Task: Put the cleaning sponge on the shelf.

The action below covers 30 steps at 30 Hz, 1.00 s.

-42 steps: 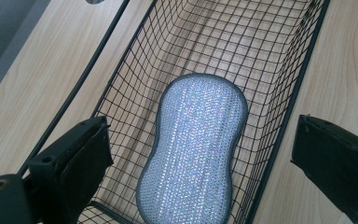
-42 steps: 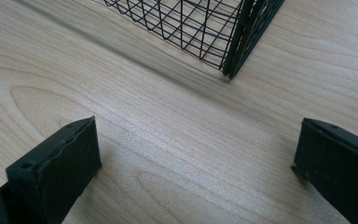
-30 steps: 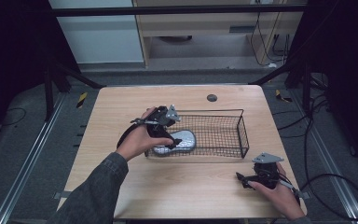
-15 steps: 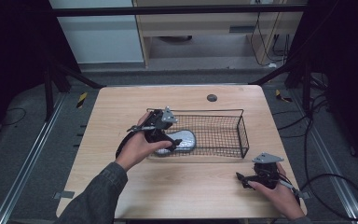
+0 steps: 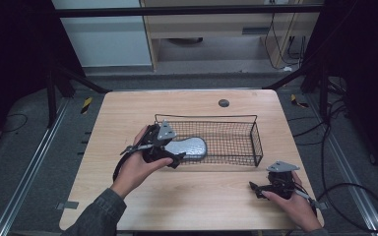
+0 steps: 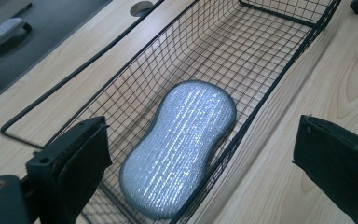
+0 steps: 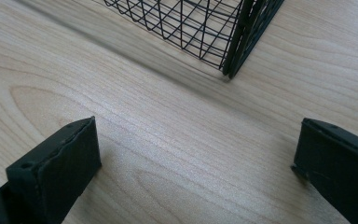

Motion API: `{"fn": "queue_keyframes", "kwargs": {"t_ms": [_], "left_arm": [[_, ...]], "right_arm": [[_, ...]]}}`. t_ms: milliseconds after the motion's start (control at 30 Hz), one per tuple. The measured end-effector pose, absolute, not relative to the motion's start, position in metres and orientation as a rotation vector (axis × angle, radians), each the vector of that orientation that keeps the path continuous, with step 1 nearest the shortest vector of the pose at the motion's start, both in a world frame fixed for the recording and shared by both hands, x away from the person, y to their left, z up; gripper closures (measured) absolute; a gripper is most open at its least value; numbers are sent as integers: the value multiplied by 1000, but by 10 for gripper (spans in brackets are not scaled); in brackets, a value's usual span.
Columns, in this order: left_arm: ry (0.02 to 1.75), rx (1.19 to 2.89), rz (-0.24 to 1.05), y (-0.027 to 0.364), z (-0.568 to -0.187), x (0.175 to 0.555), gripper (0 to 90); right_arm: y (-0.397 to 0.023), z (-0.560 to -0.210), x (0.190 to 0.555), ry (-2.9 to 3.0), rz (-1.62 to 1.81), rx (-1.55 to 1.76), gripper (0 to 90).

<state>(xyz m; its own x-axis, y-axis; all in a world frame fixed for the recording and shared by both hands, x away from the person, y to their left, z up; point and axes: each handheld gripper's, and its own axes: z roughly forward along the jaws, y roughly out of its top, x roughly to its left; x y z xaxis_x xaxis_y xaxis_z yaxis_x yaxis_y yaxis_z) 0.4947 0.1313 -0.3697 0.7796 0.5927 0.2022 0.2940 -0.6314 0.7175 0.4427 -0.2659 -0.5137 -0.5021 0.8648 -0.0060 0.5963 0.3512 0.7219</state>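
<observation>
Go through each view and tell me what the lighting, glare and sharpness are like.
High view: the table is evenly lit, the surroundings fall to near black, and detail is soft. Left gripper view: the silver sponge glints in bright streaks inside the wire basket, while the near jaws look slightly soft. Right gripper view: the basket corner casts a blurred shadow on the wood, whose grain is crisp.

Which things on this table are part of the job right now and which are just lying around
In the job:
silver scrubbing pad, lying in the basket
black wire basket
left gripper, open beside the pad

Lying about:
right gripper, open, resting on the table
round hole in the tabletop
</observation>
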Motion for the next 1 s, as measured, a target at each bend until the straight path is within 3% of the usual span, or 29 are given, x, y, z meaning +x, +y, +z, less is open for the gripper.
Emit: {"fn": "queue_keyframes", "kwargs": {"t_ms": [533,1000], "left_arm": [[770,2248,618,208,-379,462,27],[952,2285,567,260,-419,480,41]], "right_arm": [[-266,-514,442,2229,947,1286,4],[-266,-513,442,2229,948,1283,12]]}}
